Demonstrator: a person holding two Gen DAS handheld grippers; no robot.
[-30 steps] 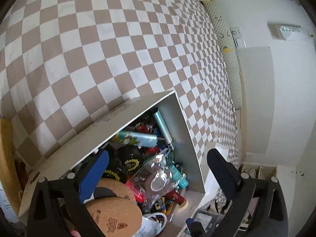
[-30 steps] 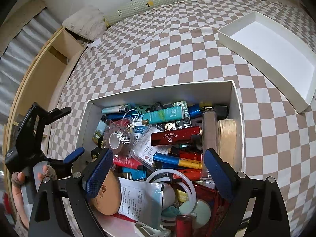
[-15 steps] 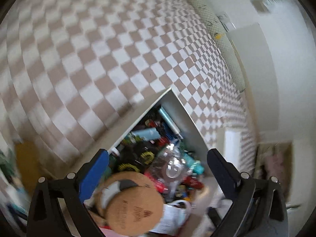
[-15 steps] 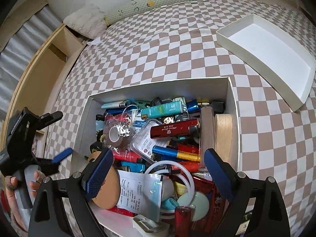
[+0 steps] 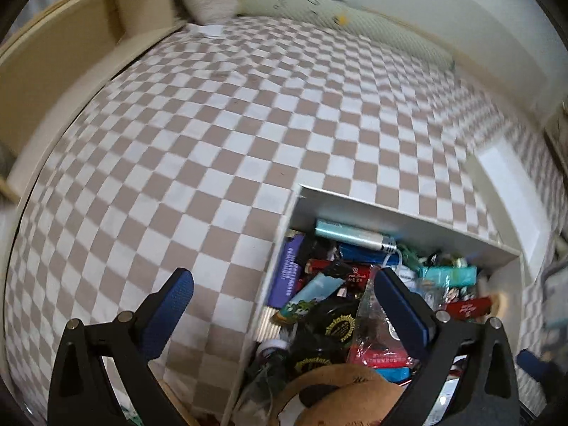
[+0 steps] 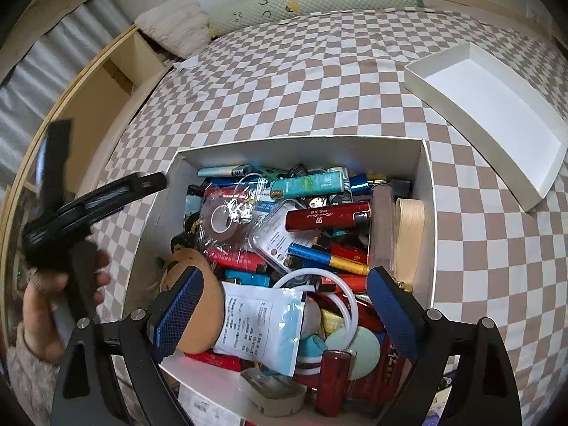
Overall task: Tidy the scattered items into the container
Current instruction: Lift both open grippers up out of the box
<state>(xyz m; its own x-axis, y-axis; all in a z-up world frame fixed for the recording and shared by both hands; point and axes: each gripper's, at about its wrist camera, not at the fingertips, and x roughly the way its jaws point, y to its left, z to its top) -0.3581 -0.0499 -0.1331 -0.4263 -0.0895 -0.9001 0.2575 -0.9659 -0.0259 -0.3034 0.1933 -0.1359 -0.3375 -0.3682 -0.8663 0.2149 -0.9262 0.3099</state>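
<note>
We see our left black claw with blue pads [image 5: 280,305] wide open and empty, over the white cardboard box's [image 6: 424,163] left wall. Our right claw [image 6: 284,305] hangs open, empty, above it. The writing on the white packet [image 6: 259,326] is too small to read.

The left gripper [image 5: 280,305], fingers [image 5: 170,305] apart and empty, straddles the crammed white box's [image 5: 390,213] wall over the checkered bed [image 5: 213,124].
</note>
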